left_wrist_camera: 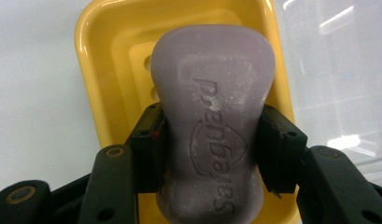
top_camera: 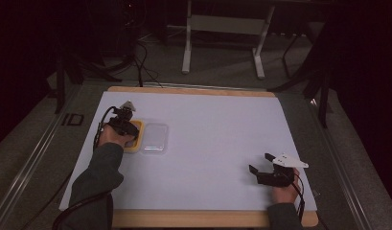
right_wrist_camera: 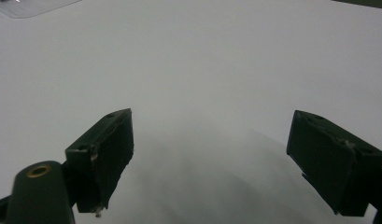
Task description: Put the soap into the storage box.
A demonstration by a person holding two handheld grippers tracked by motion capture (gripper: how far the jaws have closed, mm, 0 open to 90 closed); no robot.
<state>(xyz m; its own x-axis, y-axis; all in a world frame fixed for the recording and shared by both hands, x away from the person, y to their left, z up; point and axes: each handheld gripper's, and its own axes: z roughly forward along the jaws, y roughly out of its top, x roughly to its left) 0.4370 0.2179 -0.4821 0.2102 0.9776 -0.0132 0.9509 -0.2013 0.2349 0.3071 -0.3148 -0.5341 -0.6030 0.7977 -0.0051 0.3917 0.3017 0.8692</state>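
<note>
A pale purple bar of soap with embossed lettering lies over a yellow soap dish, and my left gripper is shut on the bar's narrow waist, one pad on each side. In the high view the left gripper sits above the yellow dish at the table's left. A clear plastic lid lies flat just right of the dish, and its glossy surface shows beside the dish. My right gripper rests open near the front right, its fingers wide apart over bare white surface.
A white sheet covers a wooden-edged table. A corner of the clear lid shows far off in the right gripper view. Beyond the table stand metal desk legs and floor cables.
</note>
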